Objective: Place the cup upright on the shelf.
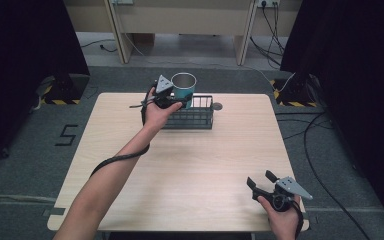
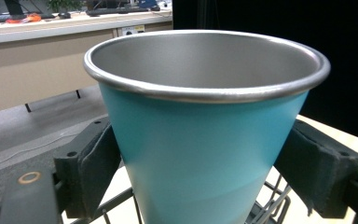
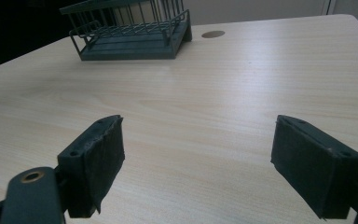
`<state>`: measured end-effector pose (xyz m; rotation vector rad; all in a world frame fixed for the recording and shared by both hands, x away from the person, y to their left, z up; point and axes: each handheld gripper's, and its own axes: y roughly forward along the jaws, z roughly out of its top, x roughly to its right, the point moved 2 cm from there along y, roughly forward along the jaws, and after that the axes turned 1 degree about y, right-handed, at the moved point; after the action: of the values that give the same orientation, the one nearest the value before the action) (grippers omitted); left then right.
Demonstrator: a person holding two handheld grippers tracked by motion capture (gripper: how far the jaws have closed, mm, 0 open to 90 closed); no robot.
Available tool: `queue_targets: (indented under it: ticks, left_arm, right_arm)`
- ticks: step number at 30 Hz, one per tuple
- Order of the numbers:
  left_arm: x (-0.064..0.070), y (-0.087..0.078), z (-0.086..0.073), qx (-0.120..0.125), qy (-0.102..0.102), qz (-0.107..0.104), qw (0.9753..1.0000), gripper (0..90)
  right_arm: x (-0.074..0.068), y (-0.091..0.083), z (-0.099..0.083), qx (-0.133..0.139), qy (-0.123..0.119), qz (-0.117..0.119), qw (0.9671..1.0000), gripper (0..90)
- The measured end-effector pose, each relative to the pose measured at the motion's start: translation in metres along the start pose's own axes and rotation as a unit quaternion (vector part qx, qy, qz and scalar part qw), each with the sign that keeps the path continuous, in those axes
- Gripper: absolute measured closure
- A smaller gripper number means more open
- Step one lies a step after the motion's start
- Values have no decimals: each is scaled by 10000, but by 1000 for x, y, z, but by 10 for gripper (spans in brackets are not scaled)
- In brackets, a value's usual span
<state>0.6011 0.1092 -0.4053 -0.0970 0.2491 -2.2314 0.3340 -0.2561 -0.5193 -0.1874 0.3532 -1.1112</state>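
The left gripper [image 1: 179, 101] pinches a teal metal cup [image 1: 183, 86] by its sides, holding it upright over the dark wire basket [image 1: 196, 117] at the far edge of the wooden surface [image 1: 195, 170]. The right gripper [image 1: 260, 179] rests near the front right corner, jaws spread with nothing between them

A pale wood-grain tabletop [image 1: 190, 165] carries a dark wire basket [image 1: 194, 116] at its far edge, near the middle. Just right of the basket, a small round dark disc [image 1: 217, 106] sits in the surface.
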Motion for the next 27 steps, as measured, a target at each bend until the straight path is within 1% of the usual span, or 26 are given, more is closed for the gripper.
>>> queue_targets:
  ticks: [5, 12, 20, 21, 22, 24, 27]
  left_arm:
    - [-3, 4, -4, -58, -58, 51, 10000, 162]
    - [-1, 8, -6, -106, -47, 73, 9999, 162]
    - [1, 14, -11, -199, -75, 48, 9998, 162]
    - [1, 14, -12, -212, -81, 45, 9997, 162]
    - [1, 15, -13, -237, -80, 35, 9997, 162]
    - [1, 15, -13, -247, -89, 29, 9997, 162]
    - [3, 16, -14, -271, -83, 11, 9996, 162]
  right_arm:
    - [0, 0, 0, 1, 9, 3, 10000, 179]
    - [0, 0, 0, 2, 15, 7, 10000, 179]
    - [0, 0, 0, 5, 1, 12, 10000, 179]
    - [1, 0, 0, 11, -30, 0, 10000, 179]
    - [0, 0, 0, -2, 26, 18, 10000, 179]
    - [0, 0, 0, 4, -4, 8, 10000, 179]
    - [0, 0, 0, -2, 16, 16, 10000, 179]
